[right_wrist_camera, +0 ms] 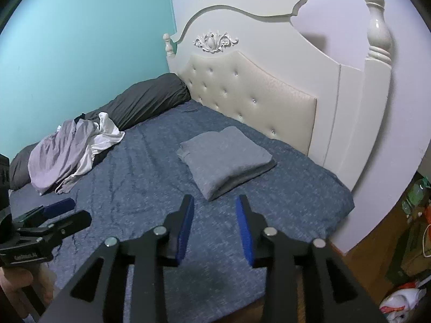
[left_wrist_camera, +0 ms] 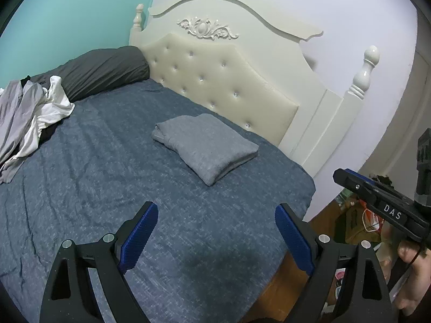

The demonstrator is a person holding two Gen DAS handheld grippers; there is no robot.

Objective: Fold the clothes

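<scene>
At the bed's far left edge, against the dark bolster (right_wrist_camera: 145,99), lies a crumpled heap of unfolded clothes (right_wrist_camera: 72,153) — grey and white pieces tangled together. Toward the headboard (right_wrist_camera: 256,94) side of the blue bedspread (right_wrist_camera: 129,183) sits one folded grey garment (right_wrist_camera: 226,158), squared and apparently finished. The left gripper (left_wrist_camera: 215,238) hovers over the near edge with its jaws spread wide and nothing between them; the right gripper (right_wrist_camera: 215,226), to its right near the bed's corner, has its jaws only partly parted, also empty. The next step is probably fetching a piece from the heap: pinch a single layer at a shoulder or hem with each gripper, lift it clear of its neighbours — then spread it flat on the open middle of the bed before any fold.
</scene>
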